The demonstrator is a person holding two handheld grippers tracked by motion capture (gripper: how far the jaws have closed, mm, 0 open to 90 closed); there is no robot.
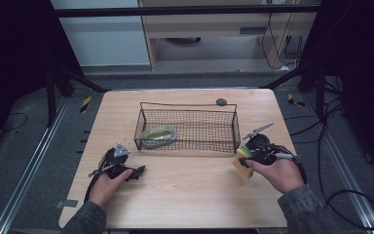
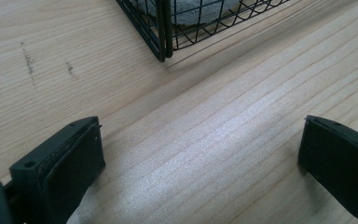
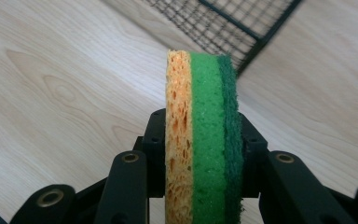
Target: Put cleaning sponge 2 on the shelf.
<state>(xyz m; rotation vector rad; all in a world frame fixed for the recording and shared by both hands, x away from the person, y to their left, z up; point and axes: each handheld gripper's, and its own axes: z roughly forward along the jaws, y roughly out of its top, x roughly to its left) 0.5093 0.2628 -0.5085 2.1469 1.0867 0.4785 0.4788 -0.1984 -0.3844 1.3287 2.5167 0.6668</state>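
**Sponge clamped in the right tongs beside a wire basket**

High view: the sponge [image 1: 244,162] sits in the right tongs [image 1: 247,158], just off the right end of a black wire basket [image 1: 187,140] on a wooden surface [image 1: 185,195]. A yellowish roll [image 1: 159,134] lies inside the basket. The left tongs [image 1: 139,171] rest on the surface near the basket's left corner.

Left gripper view: the left tongs [image 2: 200,149] stand wide apart with only bare wood between them; the basket corner [image 2: 164,32] is ahead.

Right gripper view: the right tongs [image 3: 200,154] press both faces of the sponge [image 3: 200,130], which stands on edge, layered orange, green, dark green.
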